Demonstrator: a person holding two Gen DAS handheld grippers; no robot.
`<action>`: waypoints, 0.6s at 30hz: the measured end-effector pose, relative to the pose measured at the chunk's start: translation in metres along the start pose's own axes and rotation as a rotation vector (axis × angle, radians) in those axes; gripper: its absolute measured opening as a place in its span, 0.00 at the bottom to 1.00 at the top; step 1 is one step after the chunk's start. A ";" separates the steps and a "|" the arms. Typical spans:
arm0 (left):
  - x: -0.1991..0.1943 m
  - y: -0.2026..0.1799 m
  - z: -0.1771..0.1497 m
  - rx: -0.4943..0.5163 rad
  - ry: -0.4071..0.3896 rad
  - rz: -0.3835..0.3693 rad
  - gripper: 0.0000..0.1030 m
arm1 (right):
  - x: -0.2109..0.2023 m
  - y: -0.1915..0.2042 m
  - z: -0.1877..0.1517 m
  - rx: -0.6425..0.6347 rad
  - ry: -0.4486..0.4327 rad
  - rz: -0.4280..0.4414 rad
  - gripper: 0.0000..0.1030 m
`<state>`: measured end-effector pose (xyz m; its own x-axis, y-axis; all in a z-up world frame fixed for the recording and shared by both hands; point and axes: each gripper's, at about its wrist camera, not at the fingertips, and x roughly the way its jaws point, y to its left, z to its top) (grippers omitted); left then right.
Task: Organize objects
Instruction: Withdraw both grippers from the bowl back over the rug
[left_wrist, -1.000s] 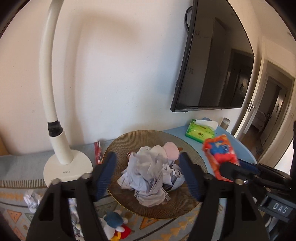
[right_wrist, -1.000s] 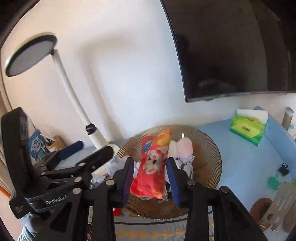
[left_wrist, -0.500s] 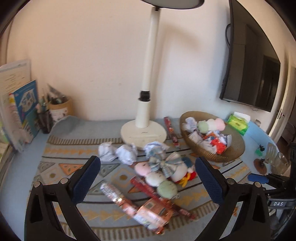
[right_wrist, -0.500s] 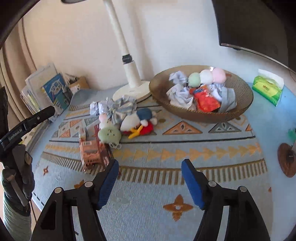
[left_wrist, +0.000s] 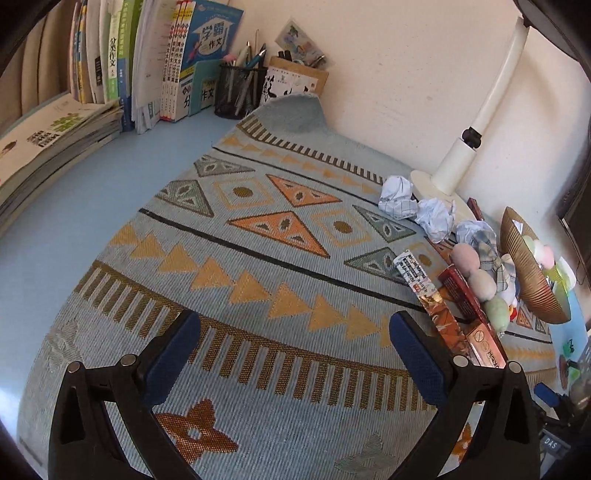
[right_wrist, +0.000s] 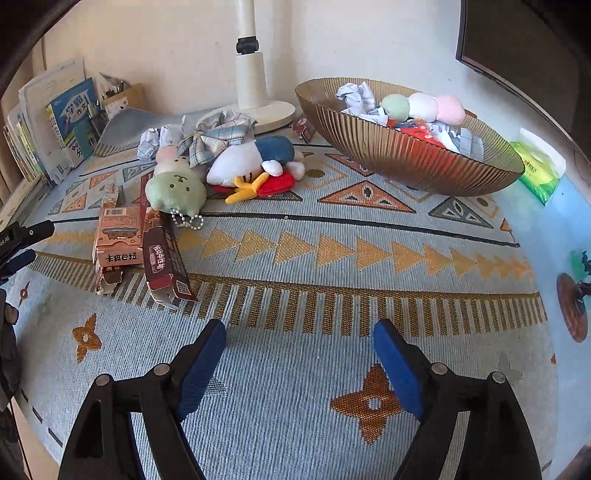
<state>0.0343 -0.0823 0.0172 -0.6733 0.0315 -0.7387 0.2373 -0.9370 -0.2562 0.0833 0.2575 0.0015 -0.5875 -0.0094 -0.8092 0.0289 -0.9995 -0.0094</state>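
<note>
Gold ribbed bowl (right_wrist: 406, 155) sits at the back right of the patterned mat (right_wrist: 332, 258) on the counter, w/ paper wads, three pastel plush balls and a red packet inside. Left claw (left_wrist: 295, 343) is spread wide, nothing in it, over bare mat; right claw (right_wrist: 299, 354) has just been opening, also empty. Plush toys (right_wrist: 221, 166) and snack boxes (right_wrist: 140, 243) lie loose, left of the bowl.

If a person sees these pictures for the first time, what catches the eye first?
Probably the ribbed golden bowl at the back right of the patterned mat, already holding crumpled paper and pastel plush balls. Next, the heap of plush toys and snack boxes on the mat's left side. Both tongs, left and right, hover open and empty.
</note>
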 end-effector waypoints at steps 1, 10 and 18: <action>0.002 0.000 0.000 -0.004 0.010 0.004 0.99 | 0.000 -0.001 0.001 0.007 0.004 0.000 0.82; 0.002 -0.008 -0.005 0.039 0.016 0.024 0.99 | 0.001 -0.003 0.001 0.039 0.008 -0.016 0.85; 0.007 -0.011 -0.005 0.060 0.040 0.022 0.99 | 0.001 -0.004 0.000 0.047 0.010 -0.023 0.86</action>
<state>0.0307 -0.0698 0.0121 -0.6393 0.0239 -0.7686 0.2084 -0.9567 -0.2032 0.0822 0.2614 0.0008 -0.5795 0.0139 -0.8149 -0.0228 -0.9997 -0.0008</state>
